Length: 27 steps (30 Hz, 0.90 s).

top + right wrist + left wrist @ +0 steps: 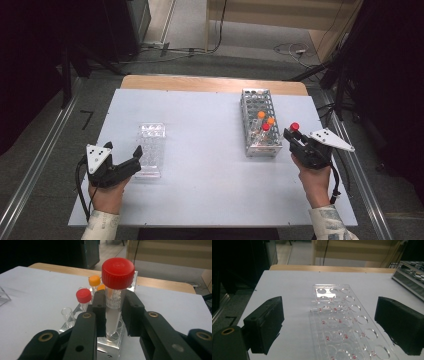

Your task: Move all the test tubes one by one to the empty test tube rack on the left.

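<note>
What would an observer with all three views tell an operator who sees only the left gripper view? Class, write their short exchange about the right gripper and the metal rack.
Operator: Is the right gripper holding anything?
Observer: Yes. The right gripper has its fingers shut on a red-capped tube, held upright.
Operator: What stands in the metal rack?
Observer: The metal rack holds a second red-capped tube, two orange-capped tubes and an uncapped tube.
</note>
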Available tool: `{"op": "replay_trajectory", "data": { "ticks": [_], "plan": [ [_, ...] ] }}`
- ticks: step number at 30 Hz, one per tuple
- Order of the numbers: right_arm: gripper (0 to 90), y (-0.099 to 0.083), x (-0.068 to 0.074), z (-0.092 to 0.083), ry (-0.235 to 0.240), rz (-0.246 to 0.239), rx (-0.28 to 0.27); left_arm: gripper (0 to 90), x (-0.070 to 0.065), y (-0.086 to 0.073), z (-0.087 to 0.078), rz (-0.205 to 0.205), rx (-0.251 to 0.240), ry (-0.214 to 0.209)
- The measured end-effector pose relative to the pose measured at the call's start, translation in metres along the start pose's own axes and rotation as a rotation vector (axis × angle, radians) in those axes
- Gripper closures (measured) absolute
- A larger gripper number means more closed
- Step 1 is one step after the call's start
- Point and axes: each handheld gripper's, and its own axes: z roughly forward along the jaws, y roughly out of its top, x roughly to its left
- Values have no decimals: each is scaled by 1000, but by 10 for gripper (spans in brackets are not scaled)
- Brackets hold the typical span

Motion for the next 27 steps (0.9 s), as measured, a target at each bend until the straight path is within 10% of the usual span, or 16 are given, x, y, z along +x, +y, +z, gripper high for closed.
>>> {"op": "replay_trajectory", "data": {
  "ticks": [27],
  "plan": [
    [716,-17,51,-12,209,-69,78,92,-40,3,-8,63,13,-138]
  ]
}}
